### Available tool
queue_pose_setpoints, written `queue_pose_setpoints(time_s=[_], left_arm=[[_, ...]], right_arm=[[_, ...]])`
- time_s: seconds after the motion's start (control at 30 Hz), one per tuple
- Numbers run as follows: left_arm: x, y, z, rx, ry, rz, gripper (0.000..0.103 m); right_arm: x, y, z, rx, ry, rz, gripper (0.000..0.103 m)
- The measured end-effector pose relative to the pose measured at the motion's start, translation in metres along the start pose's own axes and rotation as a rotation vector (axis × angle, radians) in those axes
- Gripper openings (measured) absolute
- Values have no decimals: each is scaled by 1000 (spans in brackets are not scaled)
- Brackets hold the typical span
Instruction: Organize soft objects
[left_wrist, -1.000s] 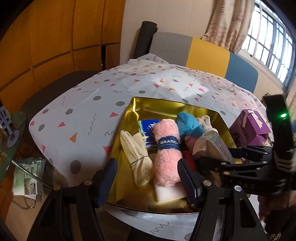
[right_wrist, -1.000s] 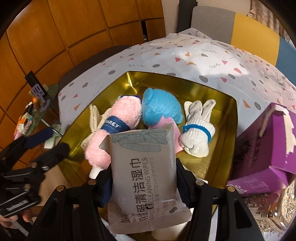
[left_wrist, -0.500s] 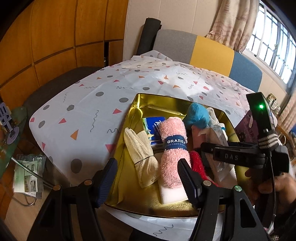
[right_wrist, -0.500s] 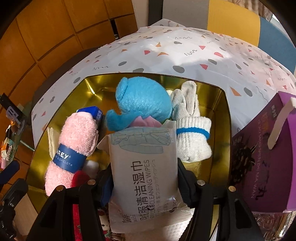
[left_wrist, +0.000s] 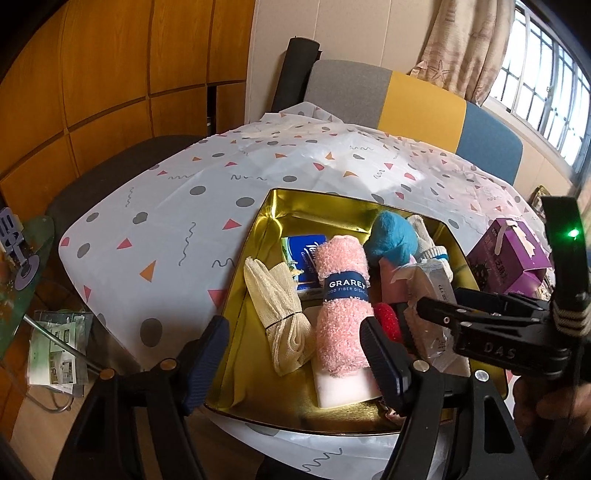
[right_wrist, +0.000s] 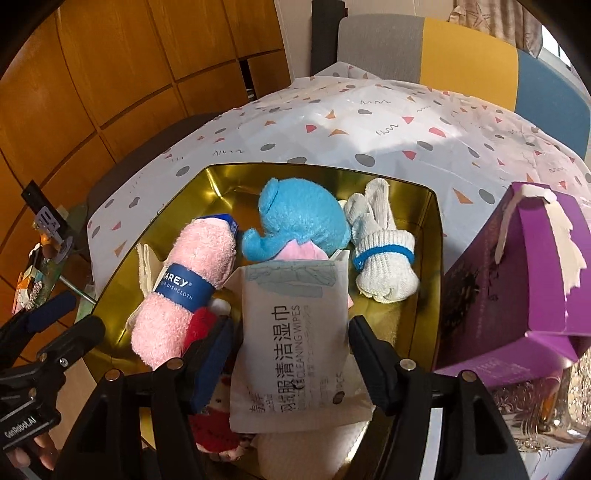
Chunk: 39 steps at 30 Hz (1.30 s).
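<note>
A: Starting nearest. Seeing the left gripper (left_wrist: 293, 328) over the near edge of the gold tray (left_wrist: 266, 221)?

B: Yes. Spread apart, having just been opening, with nothing clamped. Hovering above a white sponge block (left_wrist: 343, 387) by that near edge.

A: And the right gripper (right_wrist: 291, 323)?

B: Also over the near edge, toward the right corner. Likewise just been opening. Straddling a grey wipes pack (right_wrist: 291, 332) lying inside the tray on other soft things, with the pads looking just clear of its sides.

A: Left of that pack?

B: Touching it, a red plush piece (right_wrist: 201, 325). Then a pink dishcloth roll (right_wrist: 184, 288) with a blue band, then cream gloves (left_wrist: 280, 306) nearest the left wall.

A: Farther in?

B: Behind the roll, a blue tissue pack (left_wrist: 304, 254). Mid-tray, a blue plush toy (right_wrist: 295, 221) atop something pink. By the right wall, white gloves (right_wrist: 384, 254) bound in blue.

A: Outside the tray?

B: Just beside its right wall, a purple box (right_wrist: 517, 295) on the table (right_wrist: 369, 110). Past the table's far edge, a grey, yellow and blue chair (right_wrist: 461, 48).
</note>
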<state>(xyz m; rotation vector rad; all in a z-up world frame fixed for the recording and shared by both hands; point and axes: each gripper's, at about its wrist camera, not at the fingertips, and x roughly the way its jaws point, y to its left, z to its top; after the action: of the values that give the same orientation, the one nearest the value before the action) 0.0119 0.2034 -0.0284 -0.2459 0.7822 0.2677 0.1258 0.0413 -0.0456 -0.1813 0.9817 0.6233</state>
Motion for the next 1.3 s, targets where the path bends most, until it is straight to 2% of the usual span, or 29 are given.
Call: queue_pose_setpoints(time_s=[0.07, 0.3, 0.5, 0.53, 0.77, 0.97, 1.1, 1.3], left_arm=[[-1, -1, 0, 3, 0, -2, 74], [-5, -10, 2, 23, -12, -7, 78], [-9, -18, 2, 46, -15, -16, 80], [-10, -20, 1, 49, -16, -15, 80], [-16, -26, 2, 54, -35, -1, 87], [-22, -32, 1, 56, -51, 18, 96], [-29, -47, -3, 93, -73, 14, 102], [-40, -66, -7, 113, -103, -8, 103]], right_arm=[[4, 2, -1, -16, -3, -17, 55], [19, 2, 9, -24, -9, -52, 54], [13, 0, 5, -3, 2, -46, 57], [10, 0, 3, 0, -1, -51, 61], [-22, 4, -9, -13, -89, -118, 64], [-51, 0, -19, 22, -166, -196, 64], [-69, -6, -29, 61, -210, -250, 64], [-95, -17, -50, 144, -281, -314, 64]])
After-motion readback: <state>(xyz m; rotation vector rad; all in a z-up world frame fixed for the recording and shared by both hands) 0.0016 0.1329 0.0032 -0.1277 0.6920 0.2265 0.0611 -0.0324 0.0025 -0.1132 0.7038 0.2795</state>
